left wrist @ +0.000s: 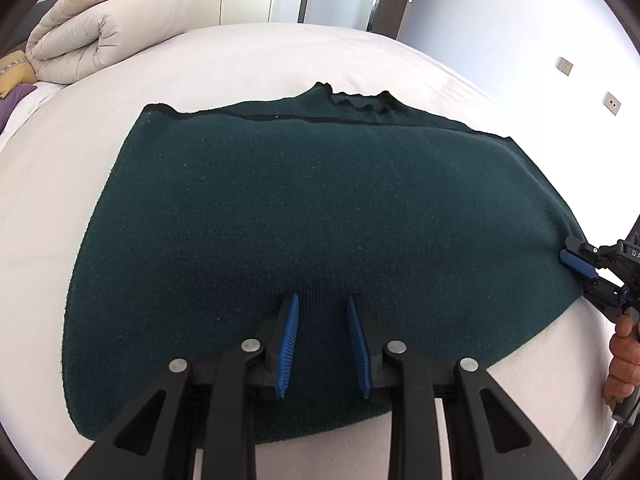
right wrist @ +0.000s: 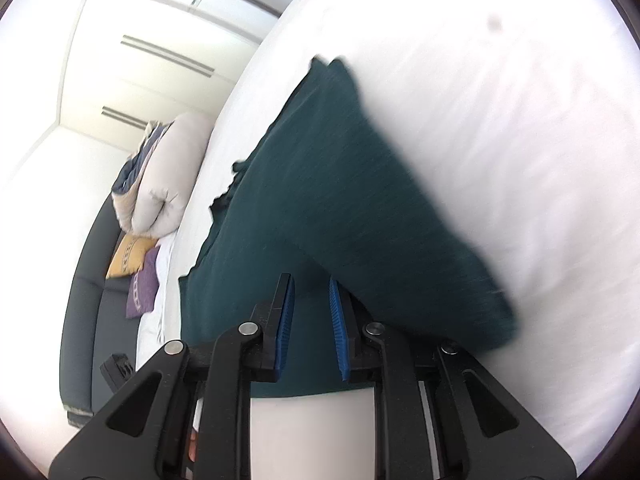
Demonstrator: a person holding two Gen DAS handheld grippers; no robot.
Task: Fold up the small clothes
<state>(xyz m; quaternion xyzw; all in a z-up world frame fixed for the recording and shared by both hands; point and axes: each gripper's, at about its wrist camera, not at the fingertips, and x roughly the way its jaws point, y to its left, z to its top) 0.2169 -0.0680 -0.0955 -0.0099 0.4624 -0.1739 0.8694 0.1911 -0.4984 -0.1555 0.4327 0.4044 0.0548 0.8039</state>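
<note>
A dark green sweater (left wrist: 320, 208) lies flat on a white bed (left wrist: 248, 64), with its neck at the far side and its bottom edge close to the person. It looks already folded in, since no sleeves stick out. The sweater is a soft knit, so it will likely bend and sag when lifted, and it looks thick enough to be a bit heavy for its size. It is not slippery and will not break. The left gripper (left wrist: 323, 312) hangs over the near part of the sweater with its 2 blue pads (left wrist: 289, 344) a little apart and no cloth between them. The right gripper (right wrist: 311, 304) is at the right side edge of the sweater. Its pads are close together with green cloth showing between them, but that view is blurry, so I cannot tell if it is pinching the cloth or just near it. Good places to take hold seem to be the 2 near corners of the bottom edge, or the side edges, so both layers come up together. Grabbing the middle would likely just bunch it up. There is lots of bare bed past the neck and on both sides, so there is room to fold. A rolled quilt (left wrist: 100, 36) and pillows (left wrist: 16, 72) sit well away at the far left corner.
</note>
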